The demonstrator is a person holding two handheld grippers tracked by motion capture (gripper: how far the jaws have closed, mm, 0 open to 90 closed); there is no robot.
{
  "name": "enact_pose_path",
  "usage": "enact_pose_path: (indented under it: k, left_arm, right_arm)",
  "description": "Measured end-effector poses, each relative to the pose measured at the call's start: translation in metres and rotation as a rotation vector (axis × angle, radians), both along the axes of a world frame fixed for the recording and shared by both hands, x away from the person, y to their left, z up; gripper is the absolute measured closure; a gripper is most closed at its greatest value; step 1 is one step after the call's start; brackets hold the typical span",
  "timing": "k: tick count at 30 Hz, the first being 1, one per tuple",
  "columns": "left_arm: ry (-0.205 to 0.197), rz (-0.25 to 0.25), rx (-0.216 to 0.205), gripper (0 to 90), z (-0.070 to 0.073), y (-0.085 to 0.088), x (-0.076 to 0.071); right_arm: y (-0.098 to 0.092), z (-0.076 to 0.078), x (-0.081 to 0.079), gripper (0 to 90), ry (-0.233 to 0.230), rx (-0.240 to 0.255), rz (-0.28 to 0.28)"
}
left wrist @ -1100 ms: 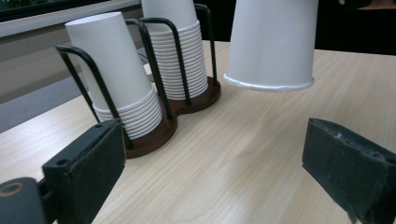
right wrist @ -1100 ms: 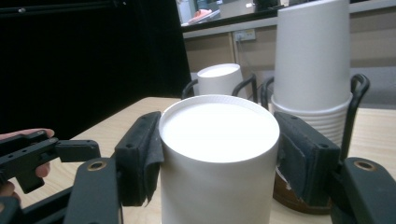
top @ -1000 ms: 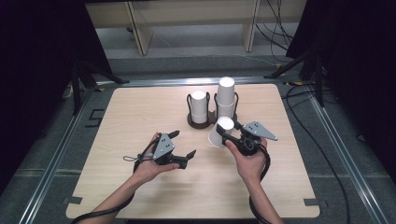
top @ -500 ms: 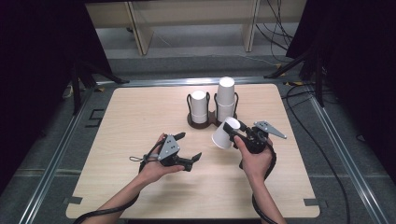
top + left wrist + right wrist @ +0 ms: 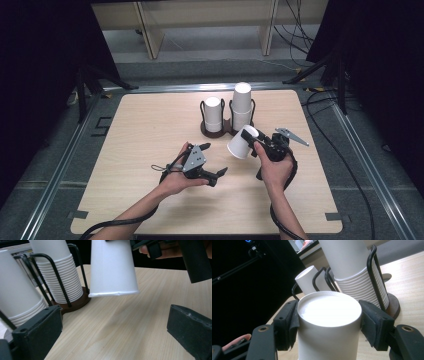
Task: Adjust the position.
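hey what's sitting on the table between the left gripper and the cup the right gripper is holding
Nothing: in the high view, bare wood of the table separates the left gripper from the paper cup clamped in the right gripper.

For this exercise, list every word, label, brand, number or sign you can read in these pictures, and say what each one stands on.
None can be read.
Held cup: plain white, no print.
Stacked cups in the holder: plain white, no print.
Right gripper and left gripper: black, no lettering to be made out.
Table: bare wood, no markings.
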State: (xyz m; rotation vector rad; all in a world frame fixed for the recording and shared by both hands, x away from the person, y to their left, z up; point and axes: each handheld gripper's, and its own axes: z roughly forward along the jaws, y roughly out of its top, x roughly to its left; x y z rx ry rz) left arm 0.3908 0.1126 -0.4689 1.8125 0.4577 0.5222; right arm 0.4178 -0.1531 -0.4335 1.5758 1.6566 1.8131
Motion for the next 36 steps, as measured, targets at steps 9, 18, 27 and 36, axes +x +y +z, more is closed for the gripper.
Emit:
enact_pose_path:
  k: [9, 18, 27, 36]
  left_arm:
    - [-0.002, -0.021, 0.021, 0.0, -0.001, -0.019, 0.007]
    - [-0.025, -0.015, 0.023, 0.0, -0.003, -0.028, 0.015]
    - [-0.032, -0.011, 0.019, 0.8, -0.005, -0.037, 0.021]
    - [-0.023, 0.003, 0.013, 3.2, -0.010, -0.042, 0.027]
  right_arm:
    - [0.001, -0.003, 0.002, 35.5, 0.064, 0.061, 0.007]
    - [0.001, -0.003, 0.003, 35.5, 0.076, 0.086, 0.018]
    - [0.005, -0.005, 0.004, 35.5, 0.081, 0.098, 0.032]
    - [0.007, -0.002, 0.003, 35.6, 0.092, 0.098, 0.035]
